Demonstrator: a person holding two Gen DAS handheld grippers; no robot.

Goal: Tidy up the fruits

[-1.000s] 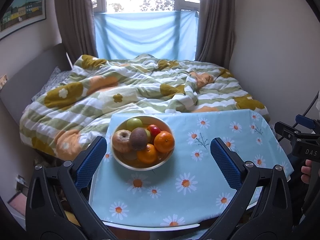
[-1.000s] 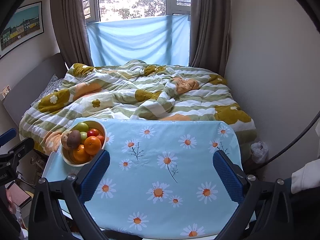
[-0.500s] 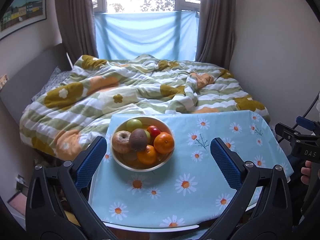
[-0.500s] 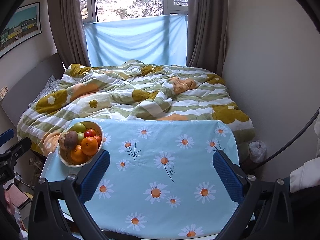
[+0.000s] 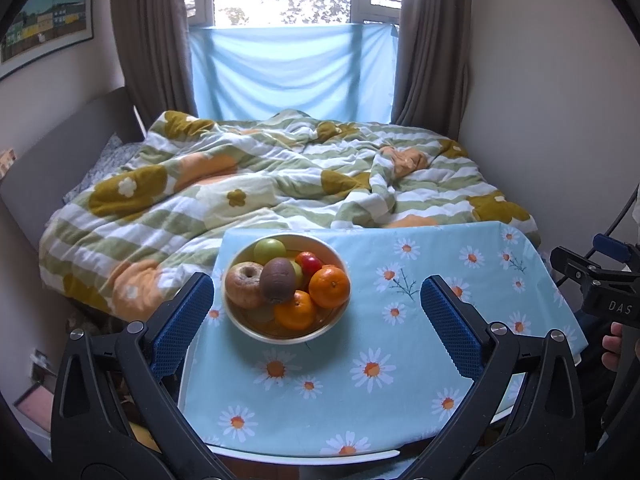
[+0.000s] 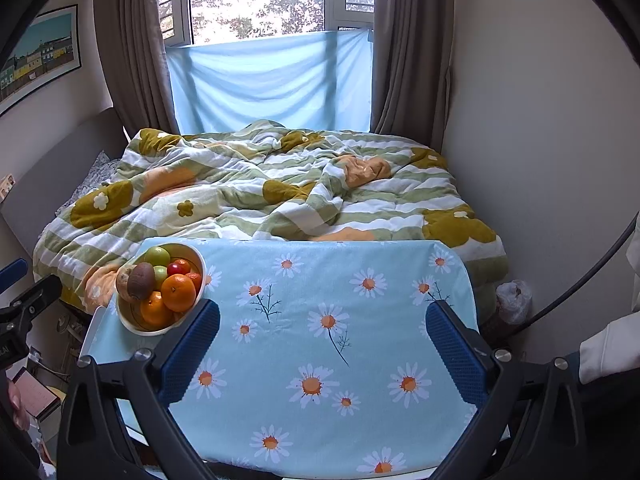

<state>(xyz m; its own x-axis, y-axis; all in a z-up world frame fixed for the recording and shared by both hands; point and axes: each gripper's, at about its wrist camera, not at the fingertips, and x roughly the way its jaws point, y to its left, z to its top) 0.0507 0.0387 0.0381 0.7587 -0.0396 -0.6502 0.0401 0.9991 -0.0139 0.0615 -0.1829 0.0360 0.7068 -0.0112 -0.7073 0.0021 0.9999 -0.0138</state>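
The fruit bowl (image 5: 285, 322) is seen at the bench's (image 5: 400, 420) left end. Both the left tongs (image 5: 316, 300) and right tongs (image 6: 322, 328) are held wide apart, nothing gripped. "DAS" is read on the right tongs' body.

The bowl (image 5: 285, 330) of fruit sits at the table's (image 6: 360, 360) left end, with the bed (image 6: 260, 192) behind
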